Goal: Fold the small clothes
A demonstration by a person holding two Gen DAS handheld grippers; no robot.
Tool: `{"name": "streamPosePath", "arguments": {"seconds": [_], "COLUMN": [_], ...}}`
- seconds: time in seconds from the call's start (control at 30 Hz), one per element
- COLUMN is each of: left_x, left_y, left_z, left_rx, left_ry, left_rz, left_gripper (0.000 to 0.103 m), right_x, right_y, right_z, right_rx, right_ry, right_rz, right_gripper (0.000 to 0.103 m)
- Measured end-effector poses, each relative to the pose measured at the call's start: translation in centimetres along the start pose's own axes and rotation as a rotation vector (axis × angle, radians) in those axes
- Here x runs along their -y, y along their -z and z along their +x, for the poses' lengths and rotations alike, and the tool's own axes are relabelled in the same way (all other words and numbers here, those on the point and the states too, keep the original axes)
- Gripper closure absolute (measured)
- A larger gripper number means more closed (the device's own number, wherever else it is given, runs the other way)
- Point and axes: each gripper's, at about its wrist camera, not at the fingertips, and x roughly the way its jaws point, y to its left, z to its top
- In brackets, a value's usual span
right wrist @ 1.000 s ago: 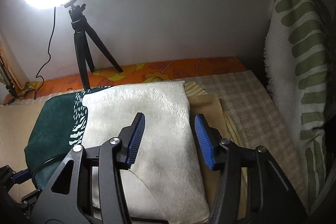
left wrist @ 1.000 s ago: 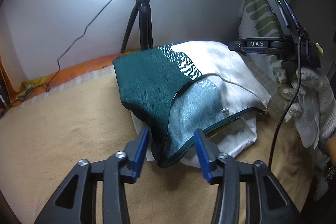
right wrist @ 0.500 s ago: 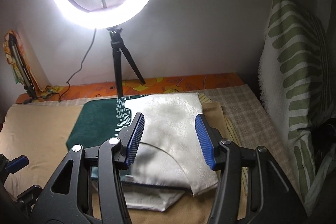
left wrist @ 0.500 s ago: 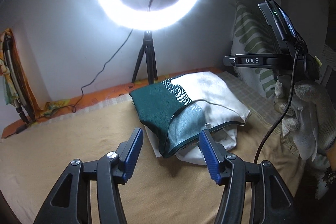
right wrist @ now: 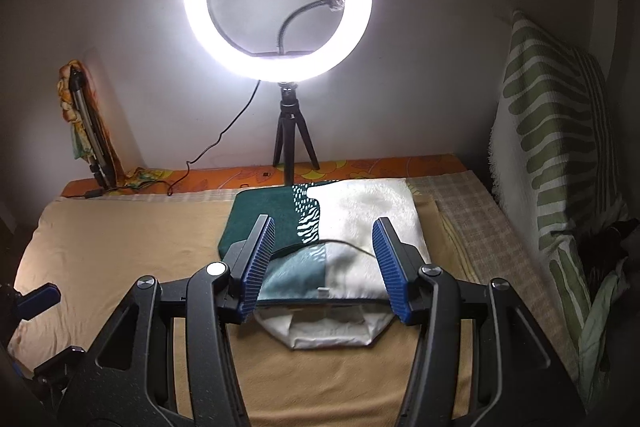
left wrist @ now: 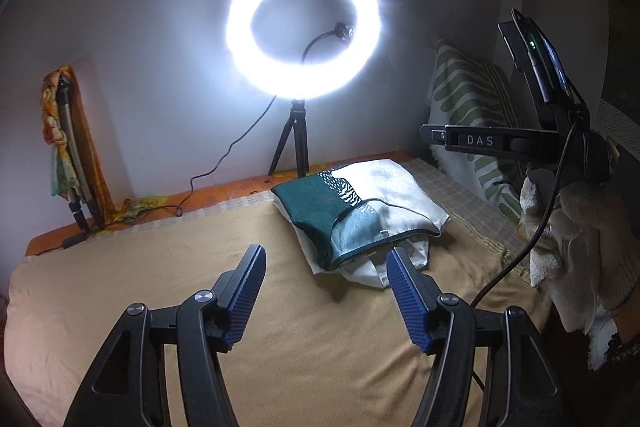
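Left wrist view, far left: folded tripod (left wrist: 74, 163) wrapped in patterned cloth leans in the wall corner.
Cable: black cord (left wrist: 228, 163) runs from the ring light down to the orange sheet (left wrist: 224, 193) at the bed's far edge.
Surface: tan blanket (left wrist: 160, 267) covers the bed.
Left gripper (left wrist: 326, 291): blue-padded fingers spread wide, nothing between them, raised over the blanket short of the garment.
Ring light (left wrist: 304, 27): lit, on a small black tripod at the wall, behind the garment.
Folded garment (left wrist: 360, 211): green and white, lies on the blanket's far right part; a white layer pokes out beneath its near edge.
Obstruction: the left gripper's right finger overlaps the garment's near corner in this view.
Striped pillow (left wrist: 468, 123): upright against the right wall.
Right hand (left wrist: 576, 247): gloved, holds the other tool, marked DAS, at the right edge.

Right wrist view, right gripper (right wrist: 324, 267): fingers apart, pinching nothing, framing the garment's near half from above.
Obstruction: both fingers cover the garment's side edges.
Checked cloth (right wrist: 472, 223): between garment and pillow.
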Motion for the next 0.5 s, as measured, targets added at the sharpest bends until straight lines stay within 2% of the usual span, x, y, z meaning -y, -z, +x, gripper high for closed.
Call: {"name": "streamPosePath", "arguments": {"seconds": [0.13,0.23,0.43,0.5], "left_x": [-0.7,-1.2,-1.4,-1.5], "left_y": [0.9,1.7,3.4,3.9], "left_z": [-2.7,-4.7,-8.4,-9.5], "left_rx": [0.019,0.039,0.082,0.098], "left_ry": [-0.012,-0.025,-0.06,-0.07], "left_rz": [0.004,0.009,0.044,0.049], "left_gripper": [0.029,0.024,0.014,0.009], "right_x": [-2.1,-3.6,-6.0,-6.5], "right_y": [1.4,2.6,5.1,5.9], "right_z": [-2.2,-3.7,-6.0,-6.4], "right_rx": [0.008,0.018,0.025,0.026], "right_ry": [-0.012,-0.013,-0.027,-0.023], "right_rz": [0.017,0.026,0.039,0.036], "right_gripper": [0.049,0.044,0.043,0.034]}}
